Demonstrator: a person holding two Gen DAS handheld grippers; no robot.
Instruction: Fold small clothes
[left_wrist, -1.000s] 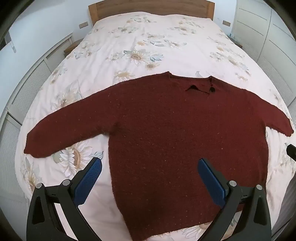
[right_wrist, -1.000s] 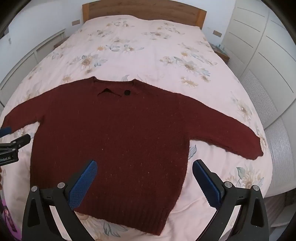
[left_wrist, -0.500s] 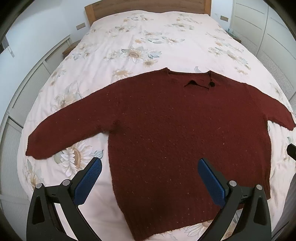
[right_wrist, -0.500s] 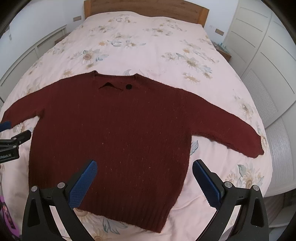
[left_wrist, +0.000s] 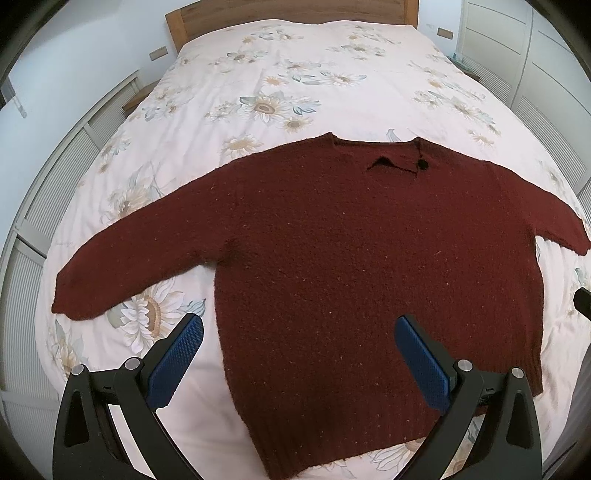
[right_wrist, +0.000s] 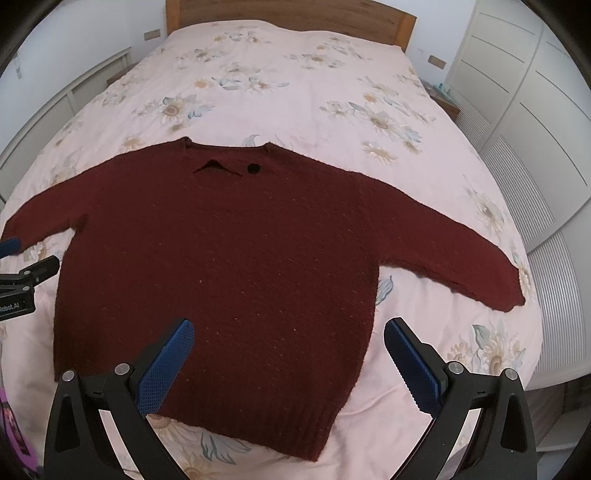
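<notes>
Dark red sweater (left_wrist: 369, 266) lies flat on the floral bedspread (left_wrist: 295, 74), wooden headboard (left_wrist: 291, 11) beyond; left gripper (left_wrist: 299, 354) and right gripper (right_wrist: 288, 354) both spread wide above its hem, white wardrobes (right_wrist: 535, 92) alongside.

Left wrist view: above near edge of bed (left_wrist: 332, 74), facing far toward headboard (left_wrist: 288, 11), tilted down; sits toward left, so left sleeve (left_wrist: 129, 266) shows whole and right sleeve runs off frame. Right wrist view: same height and heading, shifted right; right sleeve (right_wrist: 461, 251) whole, wardrobe (right_wrist: 535, 92) at right edge. Both share the sweater (right_wrist: 221, 258) body, bedspread and headboard, at moderate range
</notes>
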